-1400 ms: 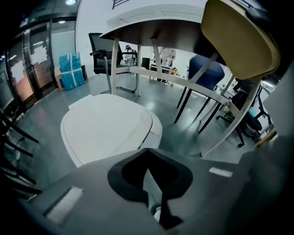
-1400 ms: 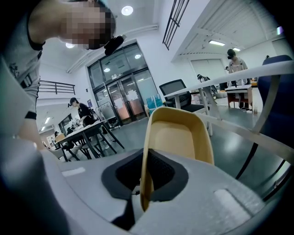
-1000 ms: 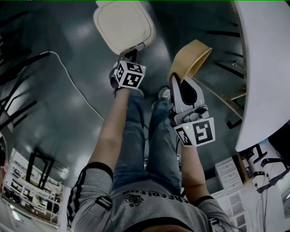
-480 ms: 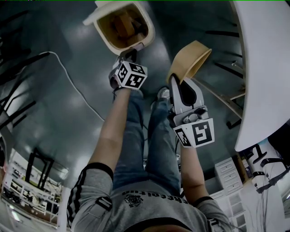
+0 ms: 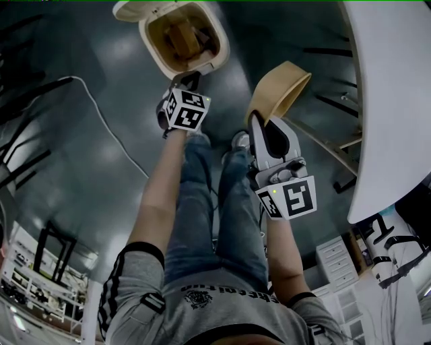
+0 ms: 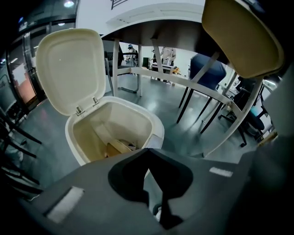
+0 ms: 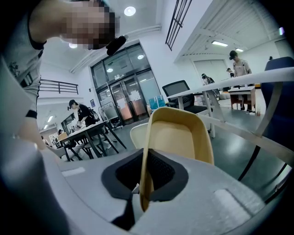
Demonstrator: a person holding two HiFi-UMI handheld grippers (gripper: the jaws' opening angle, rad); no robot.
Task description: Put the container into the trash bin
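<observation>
Container (image 5: pixel 279 91), a shallow tan tray with rounded corners, hung right of the open trash bin (image 6: pixel 124 117), its rim clamped by the right gripper (image 5: pixel 261 124). The left gripper (image 5: pixel 190 82), jaws together, sat just beside the bin.

**Overall level:** the head view is dim, and the dark glossy floor (image 5: pixel 81 168) carries soft pale patches of reflected ceiling light.

**Brightest there:** the white table (image 5: pixel 397 101) and the inside of the trash bin (image 5: pixel 182 40).

**Left gripper view:** one ceiling lamp (image 6: pixel 69 3) sits at the top left. The bin lid (image 6: pixel 69 69) is evenly lit, and the corners fall away to black.

**Right gripper view:** a bright hall with a round lamp (image 7: pixel 130 10) and a strip light (image 7: pixel 220 43) (mild flare round each).

**Distortion:** there is heavy fisheye in all three views, and the table frame (image 6: pixel 183 80) bows.

**Focus:** the left gripper (image 6: pixel 149 151) and right gripper (image 7: pixel 143 158) are soft near the lens. The container (image 7: pixel 177 137) is blurred at its nearest rim.
</observation>
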